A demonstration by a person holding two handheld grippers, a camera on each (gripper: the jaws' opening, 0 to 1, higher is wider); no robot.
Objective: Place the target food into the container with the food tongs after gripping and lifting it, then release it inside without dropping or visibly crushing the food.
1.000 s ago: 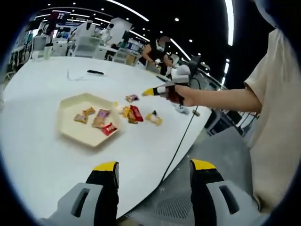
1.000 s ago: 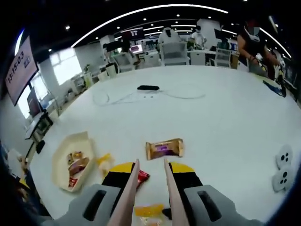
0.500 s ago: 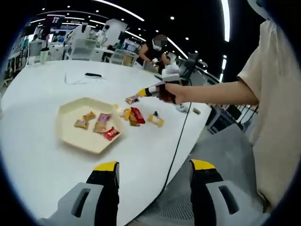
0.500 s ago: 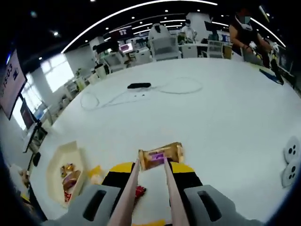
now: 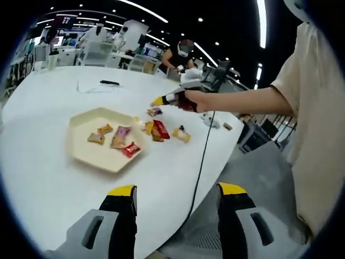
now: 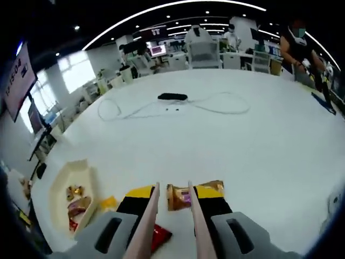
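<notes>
A brown snack packet lies on the white table, its left half between the two beige arms of the food tongs. My right gripper is shut on those tongs, which stay spread a packet's width apart. In the left gripper view the right gripper, held in a person's hand, hovers over the same packet. The cream hexagonal tray holds several wrapped snacks. My left gripper stands open and empty over the table's near edge.
A red packet and yellow snacks lie just right of the tray. A black device with a white cable sits farther back. A cable runs off the table edge. People work at desks behind.
The right gripper has moved forward over the table, so the brown packet went from ahead of the tong tips to between them. The left gripper has barely moved.
</notes>
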